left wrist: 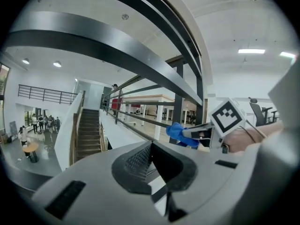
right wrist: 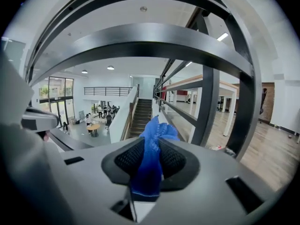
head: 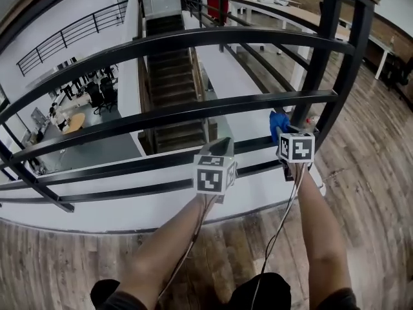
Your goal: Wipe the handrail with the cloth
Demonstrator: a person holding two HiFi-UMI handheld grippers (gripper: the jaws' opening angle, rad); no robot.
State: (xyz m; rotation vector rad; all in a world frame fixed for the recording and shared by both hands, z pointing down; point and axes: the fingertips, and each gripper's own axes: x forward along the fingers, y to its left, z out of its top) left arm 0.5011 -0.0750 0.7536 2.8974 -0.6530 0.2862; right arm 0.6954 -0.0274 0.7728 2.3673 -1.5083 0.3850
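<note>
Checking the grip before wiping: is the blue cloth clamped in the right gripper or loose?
Clamped. The right gripper view shows the blue cloth pinched between the right gripper's closed jaws, its bunched end poking out.

Head camera is looking steeply down through the handrail point(head: 193, 41); both claw-mounted cameras are looking along their jaws, close under its bars, all three sharing the staircase point(head: 168, 76) beyond.

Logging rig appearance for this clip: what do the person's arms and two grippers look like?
Both the left gripper and right gripper have light grey bodies, dark textured pads and a white cube with black square markers. A thin cable runs along each bare forearm. No sleeves show on them.
</note>
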